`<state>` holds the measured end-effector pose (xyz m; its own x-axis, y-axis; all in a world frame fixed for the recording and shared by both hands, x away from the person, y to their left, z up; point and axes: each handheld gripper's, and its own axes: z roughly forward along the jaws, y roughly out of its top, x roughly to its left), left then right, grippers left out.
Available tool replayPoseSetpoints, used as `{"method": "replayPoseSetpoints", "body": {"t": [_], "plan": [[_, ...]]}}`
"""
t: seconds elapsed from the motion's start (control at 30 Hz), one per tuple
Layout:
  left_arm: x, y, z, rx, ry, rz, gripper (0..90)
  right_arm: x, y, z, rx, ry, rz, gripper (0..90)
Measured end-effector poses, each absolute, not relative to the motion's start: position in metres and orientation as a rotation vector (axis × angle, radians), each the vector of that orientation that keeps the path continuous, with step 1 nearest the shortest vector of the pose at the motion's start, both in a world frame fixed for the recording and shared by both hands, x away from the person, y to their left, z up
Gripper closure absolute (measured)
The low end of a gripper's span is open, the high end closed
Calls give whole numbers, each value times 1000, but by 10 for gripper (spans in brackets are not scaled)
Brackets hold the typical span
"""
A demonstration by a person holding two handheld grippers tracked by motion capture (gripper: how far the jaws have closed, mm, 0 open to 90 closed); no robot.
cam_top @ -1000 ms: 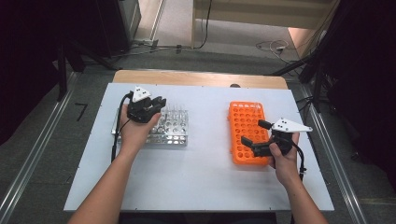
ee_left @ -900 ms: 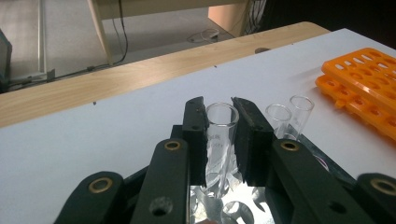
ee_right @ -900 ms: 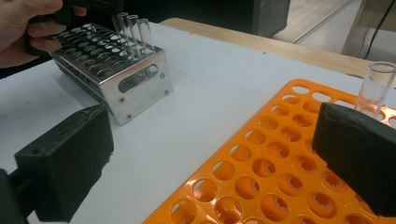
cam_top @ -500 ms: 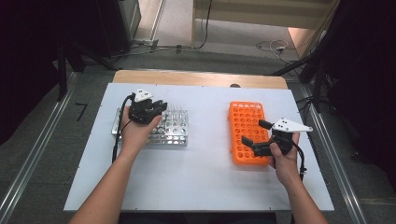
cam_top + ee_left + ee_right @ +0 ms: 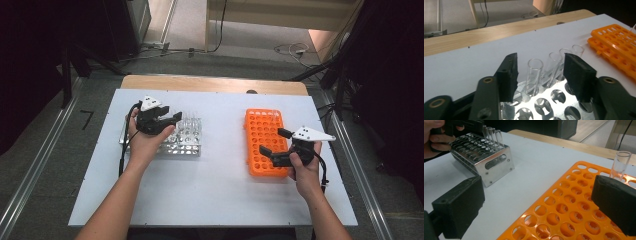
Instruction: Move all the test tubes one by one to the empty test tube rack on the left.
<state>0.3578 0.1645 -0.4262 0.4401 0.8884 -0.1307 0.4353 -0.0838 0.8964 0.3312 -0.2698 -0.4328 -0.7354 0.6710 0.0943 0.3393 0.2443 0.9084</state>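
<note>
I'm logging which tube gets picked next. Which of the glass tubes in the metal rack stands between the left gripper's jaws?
The nearest tube in the row, upright in the metal rack; the left gripper brackets it without touching, while the other tubes line up behind it toward the orange rack.

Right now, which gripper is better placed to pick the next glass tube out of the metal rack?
Left. The left gripper sits over the metal rack, its jaws just opened, a tube standing between them untouched. The right gripper is open over the orange rack, well away from those tubes.
</note>
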Motion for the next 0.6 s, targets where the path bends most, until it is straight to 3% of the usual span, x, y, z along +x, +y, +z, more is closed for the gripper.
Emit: {"method": "replayPoseSetpoints", "body": {"t": [0.2, 0.6], "plan": [[343, 162, -419, 1677, 1087, 560, 246, 332, -270, -433, 942, 2214, 1479, 0], [304, 154, -416, 1644, 991, 528, 89, 338, -275, -433, 966, 2197, 1464, 0]]}}
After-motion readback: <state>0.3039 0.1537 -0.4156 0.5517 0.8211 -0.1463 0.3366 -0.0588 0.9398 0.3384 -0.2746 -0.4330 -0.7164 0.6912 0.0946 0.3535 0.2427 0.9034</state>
